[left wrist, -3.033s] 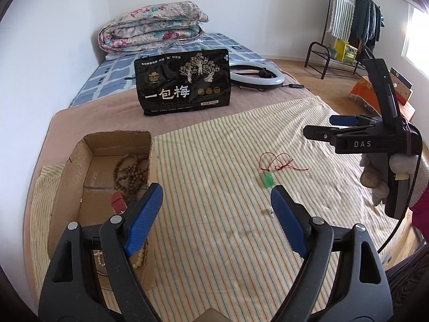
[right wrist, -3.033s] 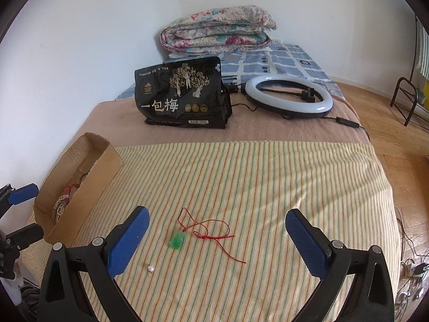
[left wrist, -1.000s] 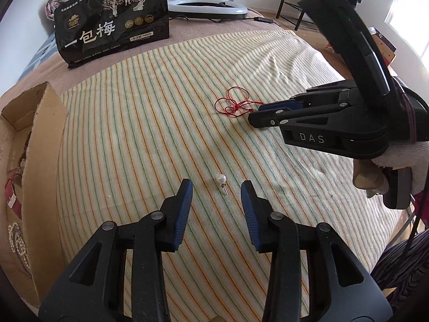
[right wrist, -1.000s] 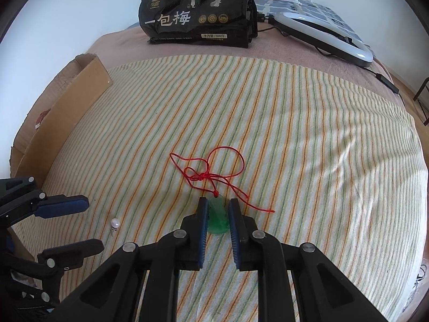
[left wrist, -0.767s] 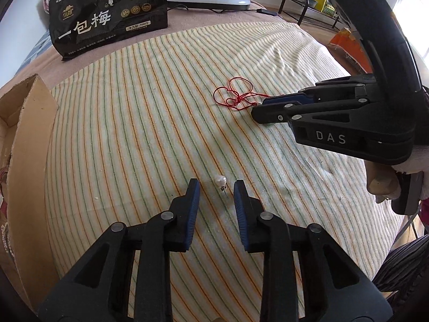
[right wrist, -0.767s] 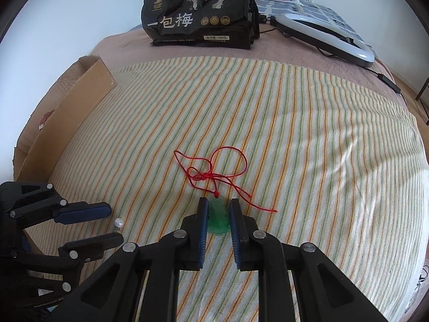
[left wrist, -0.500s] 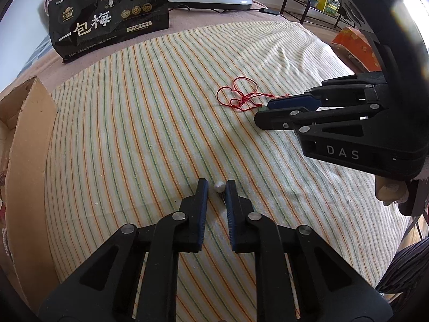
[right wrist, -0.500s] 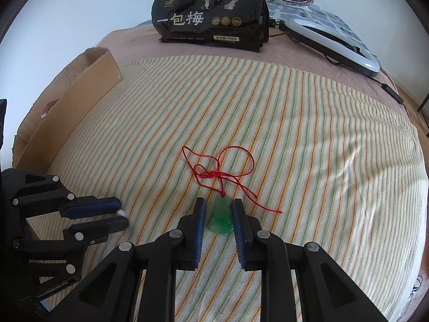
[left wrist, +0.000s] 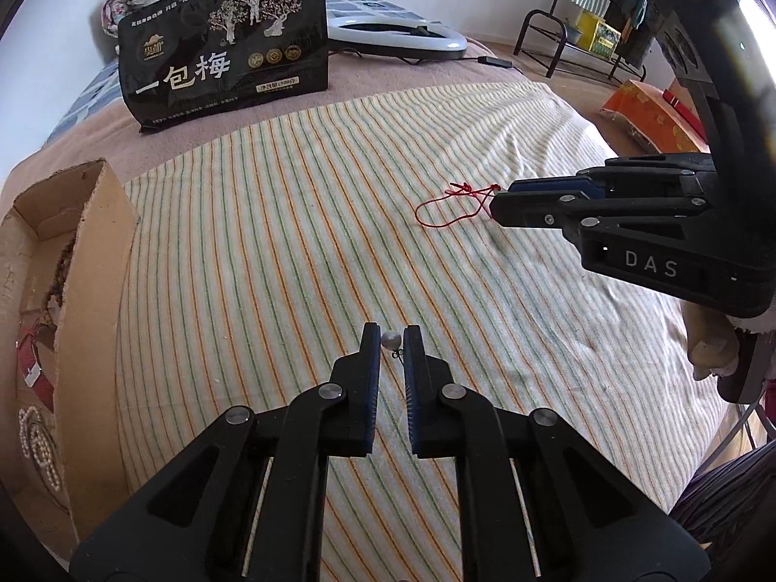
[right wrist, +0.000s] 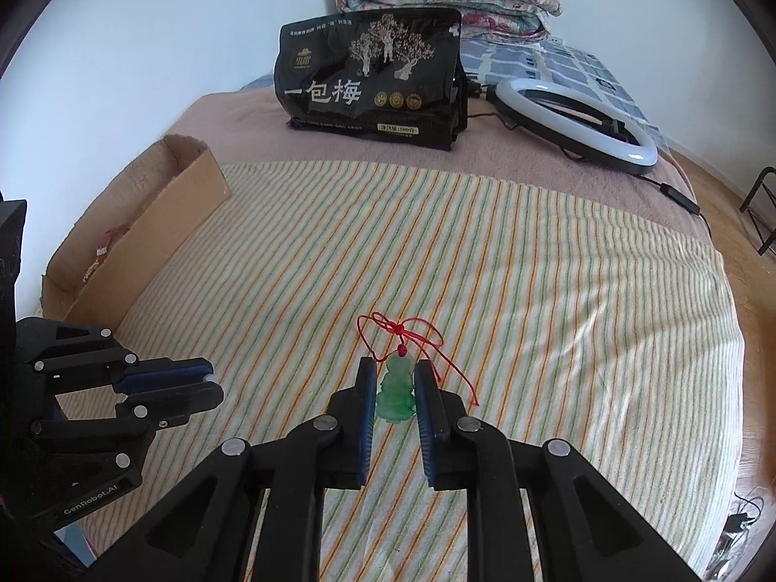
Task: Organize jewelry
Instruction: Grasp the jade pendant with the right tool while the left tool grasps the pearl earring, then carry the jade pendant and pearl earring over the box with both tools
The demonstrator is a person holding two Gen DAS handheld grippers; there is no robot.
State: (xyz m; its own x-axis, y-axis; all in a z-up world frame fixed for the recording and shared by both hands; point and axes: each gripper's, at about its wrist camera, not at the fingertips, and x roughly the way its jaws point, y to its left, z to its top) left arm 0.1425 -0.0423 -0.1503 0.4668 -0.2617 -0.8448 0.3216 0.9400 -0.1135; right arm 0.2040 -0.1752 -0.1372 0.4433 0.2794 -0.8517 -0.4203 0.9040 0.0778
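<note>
Nearest, the left hand-held gripper (left wrist: 391, 339) pinches a pearl earring (left wrist: 391, 339) at lower centre; the right hand-held gripper (right wrist: 396, 385) clamps a green pendant (right wrist: 396, 390). Farther left, the cardboard box (left wrist: 92, 262) holds beaded bracelets (left wrist: 36, 441).

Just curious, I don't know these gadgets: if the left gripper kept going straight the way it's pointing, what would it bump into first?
Probably the striped cloth on the bed. The left gripper, shut on a small pearl earring, angles downward at bare cloth; depth is hard to judge.
</note>
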